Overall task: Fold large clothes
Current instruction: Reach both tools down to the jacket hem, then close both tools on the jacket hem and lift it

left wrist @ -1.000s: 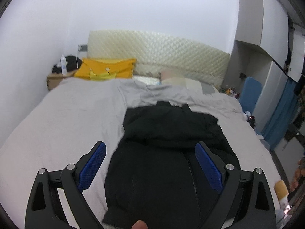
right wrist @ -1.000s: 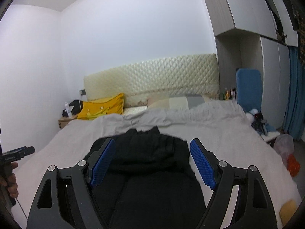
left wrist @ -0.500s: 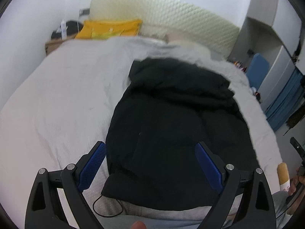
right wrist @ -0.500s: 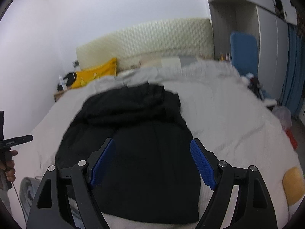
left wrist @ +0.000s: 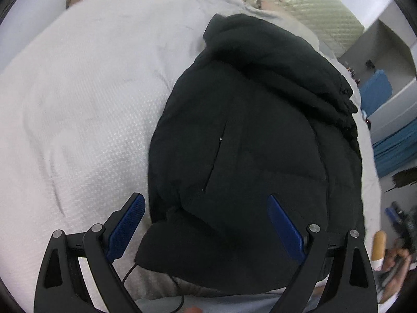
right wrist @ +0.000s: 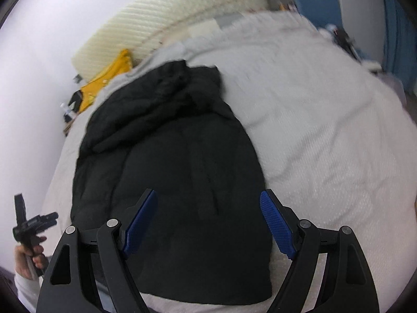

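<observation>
A black padded jacket (left wrist: 255, 135) (right wrist: 172, 172) lies flat on the pale bedspread (left wrist: 86, 99) (right wrist: 325, 109), hood end toward the headboard, hem toward me. My left gripper (left wrist: 206, 208) hangs open above the jacket's near left corner, nothing between its blue pads. My right gripper (right wrist: 208, 203) is open too, over the jacket's near right part, its right pad near the jacket's right edge. Neither touches the cloth that I can see. In the right wrist view a hand holds the other gripper's handle (right wrist: 28, 229) at the far left.
A cream quilted headboard (right wrist: 182, 7) and a yellow pillow (right wrist: 104, 83) sit at the far end. A thin black cable (left wrist: 156, 281) lies at the bed's near edge. Blue fabric (left wrist: 393, 151) and wardrobes stand right of the bed.
Both grippers have dropped and tipped downward toward the jacket; the jacket fills much more of each view, the wall has left the frame. Jaws stayed open.
</observation>
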Demonstrator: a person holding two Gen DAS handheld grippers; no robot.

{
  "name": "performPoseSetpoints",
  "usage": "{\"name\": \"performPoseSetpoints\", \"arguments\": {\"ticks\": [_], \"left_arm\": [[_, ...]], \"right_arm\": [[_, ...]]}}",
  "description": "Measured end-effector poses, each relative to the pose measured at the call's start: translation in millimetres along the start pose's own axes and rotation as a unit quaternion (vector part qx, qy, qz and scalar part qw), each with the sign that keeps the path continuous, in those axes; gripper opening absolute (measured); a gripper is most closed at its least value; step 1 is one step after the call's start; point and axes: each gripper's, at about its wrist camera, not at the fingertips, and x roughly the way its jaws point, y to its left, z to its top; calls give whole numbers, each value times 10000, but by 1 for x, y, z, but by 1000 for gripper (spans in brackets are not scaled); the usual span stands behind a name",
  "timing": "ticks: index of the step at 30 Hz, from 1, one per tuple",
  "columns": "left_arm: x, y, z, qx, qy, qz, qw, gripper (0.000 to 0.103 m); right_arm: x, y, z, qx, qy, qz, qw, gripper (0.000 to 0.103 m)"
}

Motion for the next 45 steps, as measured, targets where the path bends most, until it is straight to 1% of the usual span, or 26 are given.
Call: {"name": "performPoseSetpoints", "arguments": {"ticks": [2,6,10,13,14,16,18,20,23,25,27,30,32,34,36,37,38,39,40,41,42,45], "left_arm": [[7,5,6,-71,74,69,9999,95],[22,18,14,-343,250,152,9990,95],[39,35,19,-677,495,37,9965,95],[52,47,24,-984,590,58,9934,95],[56,50,25,-1065,638,78,9922,95],[63,54,26,-1206,735,123,9899,95],[70,56,27,-1250,866,179,9882,95],[79,54,29,-1240,1033,177,9867,95],[93,53,33,-1327,1287,166,9826,95],[101,54,34,-1343,1470,69,9799,95],[107,56,35,-1418,1649,-141,9760,95],[110,56,35,-1520,1844,-598,9692,95],[112,52,33,-1495,2001,-1042,9627,94],[110,48,34,-1436,2011,-1352,9595,93],[108,46,35,-1339,1963,-1670,9569,93],[104,44,35,-1294,1927,-1930,9534,93],[101,43,32,-1273,1872,-2094,9513,93],[100,46,29,-1284,1816,-2158,9508,93],[96,46,29,-1316,1768,-2166,9510,93],[93,48,29,-1370,1726,-2147,9515,93],[91,51,27,-1397,1718,-2126,9517,93],[90,57,23,-1556,1755,-1921,9529,93]], "right_arm": [[10,-12,1,204,109,-38,9997,80],[31,-38,3,672,374,-235,9968,84],[51,-61,0,1151,753,-79,9905,84],[68,-72,-4,1469,1096,110,9830,84],[77,-75,-7,1595,1290,164,9786,84],[85,-79,-11,1709,1495,153,9738,84],[98,-87,-16,1920,1776,191,9650,84],[105,-92,-20,2082,1953,255,9580,85],[107,-94,-21,2142,2040,397,9544,91],[108,-91,-22,2131,2115,503,9526,92],[108,-87,-23,2107,2175,689,9506,92],[106,-83,-24,2123,2226,965,9466,92],[104,-78,-23,2117,2235,1157,9444,92],[105,-73,-22,2114,2232,1337,9421,92],[104,-66,-21,2071,2223,1723,9370,92],[101,-60,-21,2024,2239,2027,9316,92],[100,-54,-20,1923,2247,2199,9296,92],[95,-46,-18,1742,2177,2382,9303,92],[90,-39,-16,1568,2102,2468,9329,92],[87,-35,-15,1431,2069,2419,9371,92],[85,-33,-15,1308,2069,2261,9428,92],[93,-34,-19,1281,2203,1958,9470,92]]}}
